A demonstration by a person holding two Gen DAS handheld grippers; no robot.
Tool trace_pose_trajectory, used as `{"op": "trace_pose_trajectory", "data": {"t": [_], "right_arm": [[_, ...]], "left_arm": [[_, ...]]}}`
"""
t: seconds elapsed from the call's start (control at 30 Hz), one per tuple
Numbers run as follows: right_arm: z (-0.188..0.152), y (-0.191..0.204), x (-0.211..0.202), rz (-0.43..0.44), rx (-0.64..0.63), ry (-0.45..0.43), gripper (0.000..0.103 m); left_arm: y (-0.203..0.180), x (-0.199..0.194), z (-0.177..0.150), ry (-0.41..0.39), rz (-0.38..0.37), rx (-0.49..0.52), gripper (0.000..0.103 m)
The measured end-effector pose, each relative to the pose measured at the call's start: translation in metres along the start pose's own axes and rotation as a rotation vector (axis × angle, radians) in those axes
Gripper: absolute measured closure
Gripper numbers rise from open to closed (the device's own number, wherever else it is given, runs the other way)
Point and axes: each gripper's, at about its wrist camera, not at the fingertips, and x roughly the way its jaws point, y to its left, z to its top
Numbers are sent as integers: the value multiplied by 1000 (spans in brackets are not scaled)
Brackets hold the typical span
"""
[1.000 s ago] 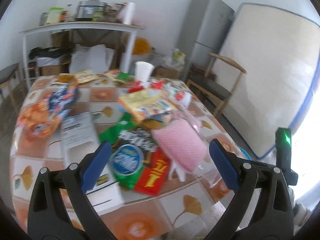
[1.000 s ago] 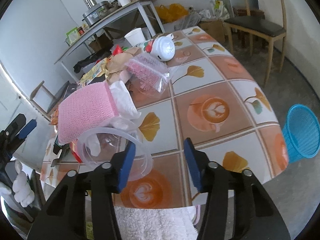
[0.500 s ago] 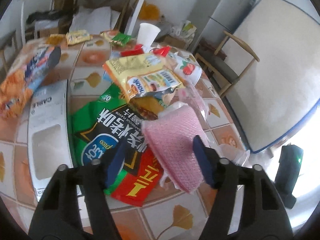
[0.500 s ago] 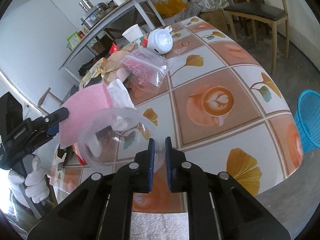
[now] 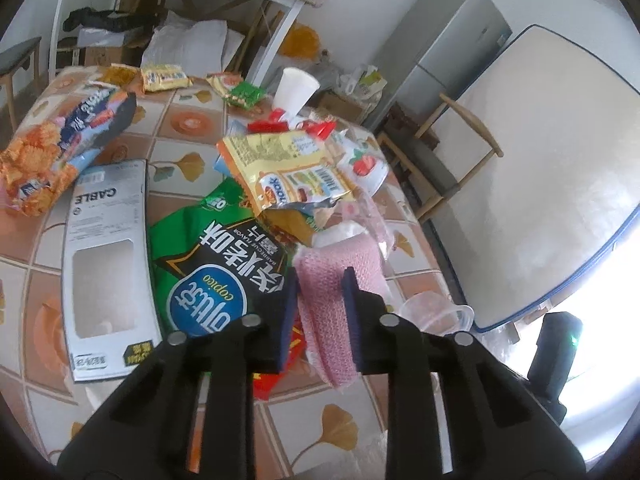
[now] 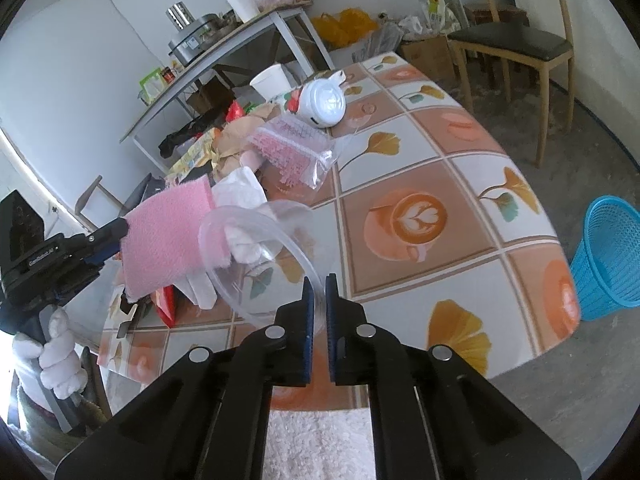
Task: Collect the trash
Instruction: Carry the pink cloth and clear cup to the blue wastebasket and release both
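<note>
The left gripper is angling down over a cluttered table covered in an orange and white tile-patterned cloth, and its blue-padded jaws are closing on a pink foam mesh sheet that is lying between them. In the right wrist view a white-gloved hand is holding this gripper at the far left, with the pink sheet sticking out past its tips.

The right gripper is also pointing down at the table, its jaws pinched together on the rim of a clear plastic cup, which is lying on its side partly across the pink sheet.

Only the left wrist view is showing the snack litter: an orange chip bag at the left, a flat grey cable box, a green and black crisp bag just beside the pink sheet, and a yellow wrapper behind it.

Only the right wrist view is showing a blue plastic mesh waste basket standing on the floor past the table's right edge, well apart from both grippers. A white paper cup is standing upright at the table's far side, and a wooden chair is standing beyond.
</note>
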Motion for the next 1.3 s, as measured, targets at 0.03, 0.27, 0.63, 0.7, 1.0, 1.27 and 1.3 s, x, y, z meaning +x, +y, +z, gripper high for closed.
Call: {"op": "trace_pose_trajectory", "data": {"t": [0.03,0.27,0.63,0.7,1.0,1.27,1.3], "right_arm": [[-1,-1,-2,-1,1,-4,97],[-8,-10,-26,8,32,-38,97],[-24,-123,-126,-167,322,-263,97],[-23,-162,-141,-226,404,-292,97],[7,-327,-152,-418,745,-333,93],[-9,-437,-111,-441,978,-312,44],[-17,-440,-109,-438,993,-315,44]], "left_arm": [[-2,-6,-1,-9,0,9,83],[-36,-41,3,-92,-86,89,83],[-201,52,16,107,-361,321,83],[-243,94,9,198,-402,348,83],[-398,286,-36,446,-386,438,76],[-406,351,-58,498,-294,368,35],[-397,347,-57,501,-310,347,35]]}}
